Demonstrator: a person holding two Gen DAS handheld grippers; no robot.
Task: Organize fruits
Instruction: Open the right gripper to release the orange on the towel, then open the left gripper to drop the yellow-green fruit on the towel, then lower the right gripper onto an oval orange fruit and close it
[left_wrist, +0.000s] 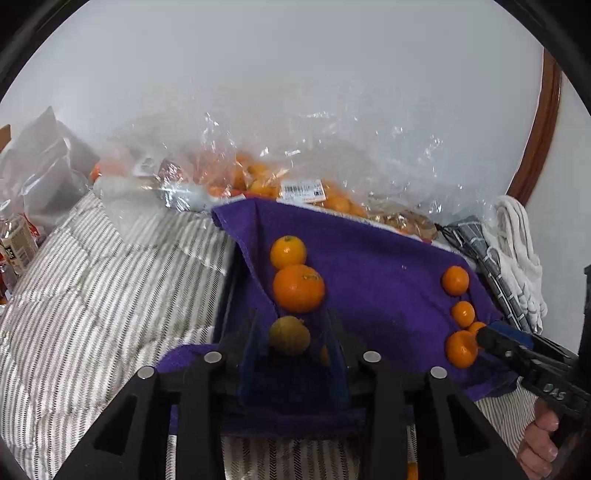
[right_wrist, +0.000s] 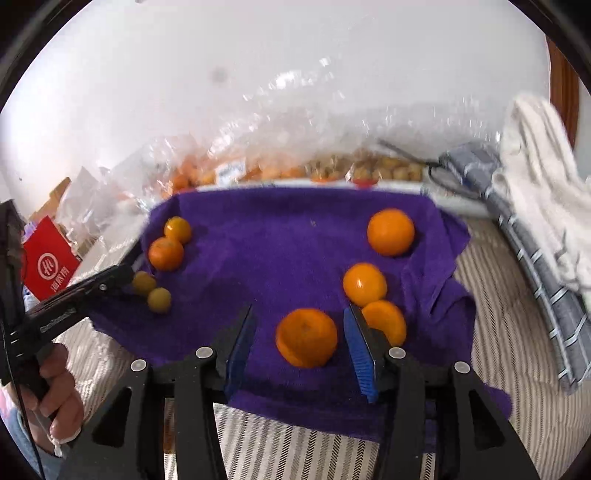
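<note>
The sorting looks well under way but not finished, judging by how the fruit lies on the purple towel (right_wrist: 288, 236) spread over the striped bedding (left_wrist: 110, 266). In the right wrist view there are two groups well apart: on the towel's left side two small oranges (right_wrist: 166, 253) touching each other with two dull yellow-green fruits (right_wrist: 159, 300) just in front of them, and on the right side a loose column of brighter oranges (right_wrist: 390, 232). The left gripper (left_wrist: 291, 339) has its blue fingers set narrowly either side of one yellow-green fruit (left_wrist: 289, 335); whether they press it or only straddle it I cannot tell, as that part is dark and blurred. The right gripper (right_wrist: 299, 343) stands wide apart around a large orange (right_wrist: 306, 338), touching neither side, with another orange (right_wrist: 386, 321) just behind its right finger. So both fruits seem to be mid-placement or about to be taken. Much more fruit sits unsorted in the clear plastic bags (left_wrist: 258, 173) behind the towel, if those count
</note>
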